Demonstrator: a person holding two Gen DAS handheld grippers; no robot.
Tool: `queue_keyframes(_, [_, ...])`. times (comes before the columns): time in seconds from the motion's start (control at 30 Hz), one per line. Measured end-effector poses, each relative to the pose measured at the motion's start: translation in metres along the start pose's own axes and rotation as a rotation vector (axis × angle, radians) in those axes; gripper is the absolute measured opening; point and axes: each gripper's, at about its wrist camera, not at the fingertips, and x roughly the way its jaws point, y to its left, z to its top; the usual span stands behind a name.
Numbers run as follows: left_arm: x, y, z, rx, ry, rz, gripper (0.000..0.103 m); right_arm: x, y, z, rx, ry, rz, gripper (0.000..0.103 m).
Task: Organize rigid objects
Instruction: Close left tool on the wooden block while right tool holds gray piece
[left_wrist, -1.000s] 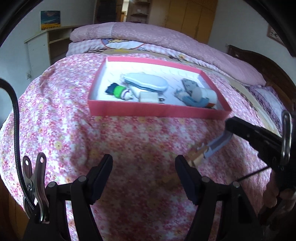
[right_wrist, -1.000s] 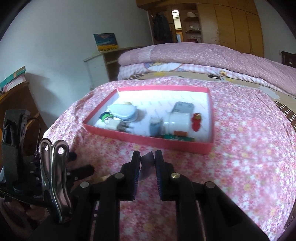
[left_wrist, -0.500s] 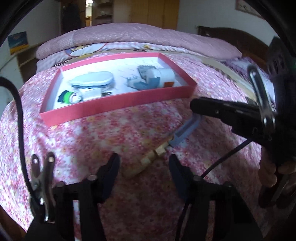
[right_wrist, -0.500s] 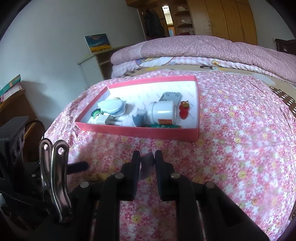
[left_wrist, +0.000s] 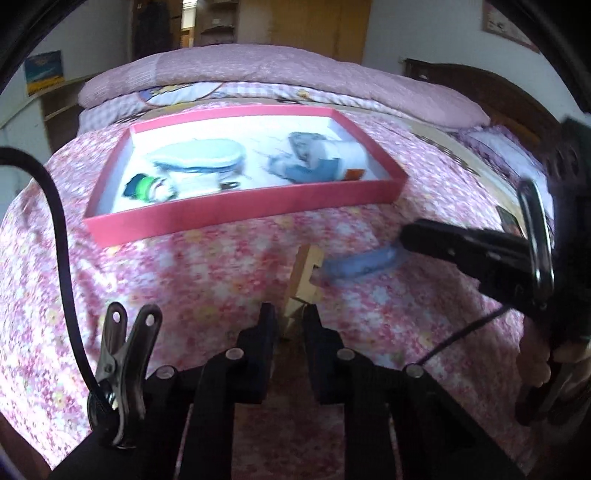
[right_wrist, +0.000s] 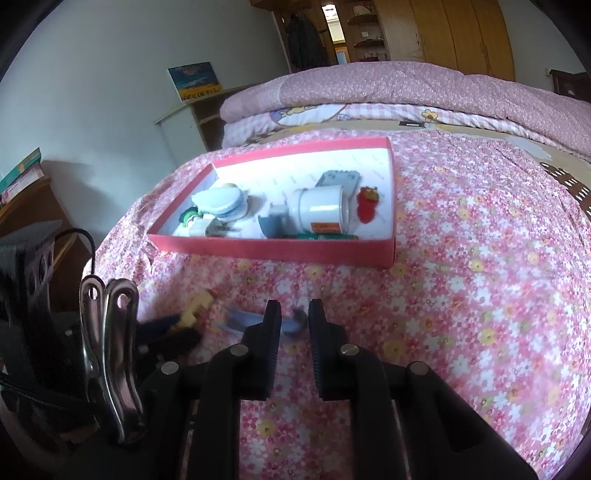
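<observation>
Now my left gripper (left_wrist: 289, 322) clamps the toy sword's (left_wrist: 332, 269) wooden hilt, my right gripper (right_wrist: 294, 320) its blue blade, over the bed (right_wrist: 480, 295).

Bed (right_wrist: 498, 295) under pink floral sheet, folded quilts (right_wrist: 369, 92), wooden wardrobe (right_wrist: 461, 33), white walls (right_wrist: 110, 74).

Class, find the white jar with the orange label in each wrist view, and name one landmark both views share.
Left wrist view: white jar lies at the pink tray's right end, upper centre-right.
Right wrist view: white jar lies right of the tray's middle, above centre.
Shared landmark: pink tray.
</observation>
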Motion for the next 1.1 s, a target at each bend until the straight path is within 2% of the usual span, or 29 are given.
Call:
queue_keyframes(0.1, [0.002,0.008,0.000,-0.044,0.016,-0.029,0.017,0.002,-0.001,-0.003,0.007,0.019,0.000,0.017])
queue_keyframes(0.27, [0.001,0.011,0.001,-0.067,0.004,-0.010,0.017,0.003,-0.002,-0.007,0.024,0.046,0.026,0.019])
queue_keyframes(0.33, [0.000,0.011,0.002,-0.078,0.000,-0.001,0.017,0.003,-0.003,-0.008,0.035,0.050,0.026,0.038])
queue_keyframes(0.47, [-0.006,0.020,0.002,-0.115,-0.017,0.006,0.017,0.000,-0.005,-0.010,0.058,0.046,0.004,0.056])
queue_keyframes(0.53, [-0.008,0.025,0.001,-0.130,-0.021,0.011,0.017,0.001,-0.003,-0.012,0.062,0.051,0.000,0.070])
queue_keyframes(0.6, [-0.009,0.027,0.000,-0.139,-0.022,0.015,0.017,0.002,0.004,-0.015,0.053,0.059,0.014,0.076])
queue_keyframes(0.73, [-0.011,0.033,-0.004,-0.162,-0.019,0.021,0.017,0.008,0.026,-0.021,-0.024,0.070,0.015,0.076])
queue_keyframes(0.87, [-0.012,0.038,-0.008,-0.181,-0.016,0.020,0.017,0.014,0.046,-0.022,-0.145,0.058,-0.059,0.076])
queue_keyframes(1.1, [-0.012,0.043,-0.009,-0.201,-0.024,0.017,0.017,0.031,0.049,-0.015,-0.089,0.080,-0.058,0.076])
